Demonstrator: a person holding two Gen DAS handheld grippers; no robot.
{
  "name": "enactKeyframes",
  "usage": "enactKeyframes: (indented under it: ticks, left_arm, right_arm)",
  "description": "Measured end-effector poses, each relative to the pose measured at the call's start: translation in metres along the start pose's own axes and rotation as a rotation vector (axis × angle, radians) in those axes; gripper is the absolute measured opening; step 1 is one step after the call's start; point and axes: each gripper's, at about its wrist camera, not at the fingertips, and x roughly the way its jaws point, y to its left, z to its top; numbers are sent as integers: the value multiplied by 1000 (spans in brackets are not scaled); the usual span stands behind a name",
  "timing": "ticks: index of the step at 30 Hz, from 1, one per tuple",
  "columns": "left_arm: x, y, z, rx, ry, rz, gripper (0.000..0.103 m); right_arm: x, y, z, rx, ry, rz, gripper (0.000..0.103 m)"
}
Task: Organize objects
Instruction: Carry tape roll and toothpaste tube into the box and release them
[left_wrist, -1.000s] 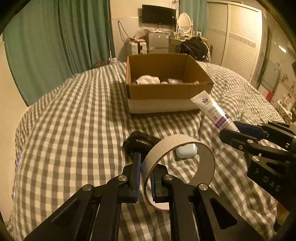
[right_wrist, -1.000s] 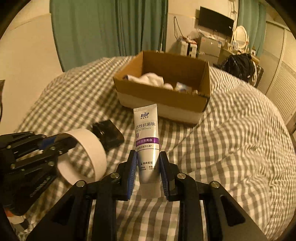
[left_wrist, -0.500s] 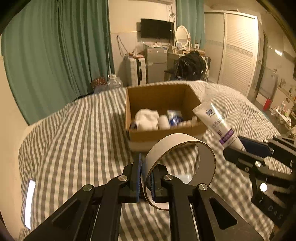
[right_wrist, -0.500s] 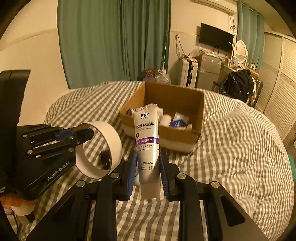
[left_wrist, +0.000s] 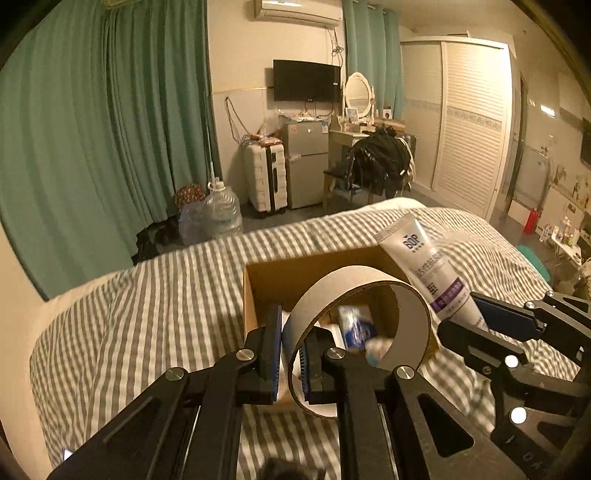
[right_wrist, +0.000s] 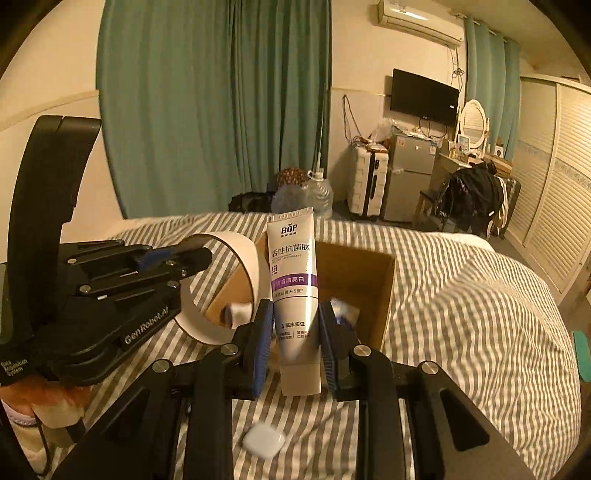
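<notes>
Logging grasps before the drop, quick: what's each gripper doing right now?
Left gripper: shut on the tape roll.
Right gripper: shut on the toothpaste tube.

Black plastic left gripper (left_wrist: 289, 354), blue-padded fingers (left_wrist: 274, 350), silver screws, white "GenRobot.AI" lettering

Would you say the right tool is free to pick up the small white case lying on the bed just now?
Probably not: the right tool is shut on the toothpaste tube, so the white case must wait.
</notes>
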Motion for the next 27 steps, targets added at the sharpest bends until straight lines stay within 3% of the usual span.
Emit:
enactKeyframes:
  ticks: [5, 13, 18, 27]
  left_arm:
    - [37, 4, 20, 11, -4, -2, 9]
    - [107, 4, 29, 33, 57, 4, 9]
    - [148, -1, 29, 59, 110, 0, 9]
    - [183, -5, -10, 56, 217, -22, 9]
  right_arm:
    - [34, -16, 28, 1, -7, -12, 24]
    - [95, -36, 53, 14, 15, -25, 24]
    - [134, -50, 43, 50, 65, -34, 24]
    - [178, -68, 5, 127, 175, -44, 24]
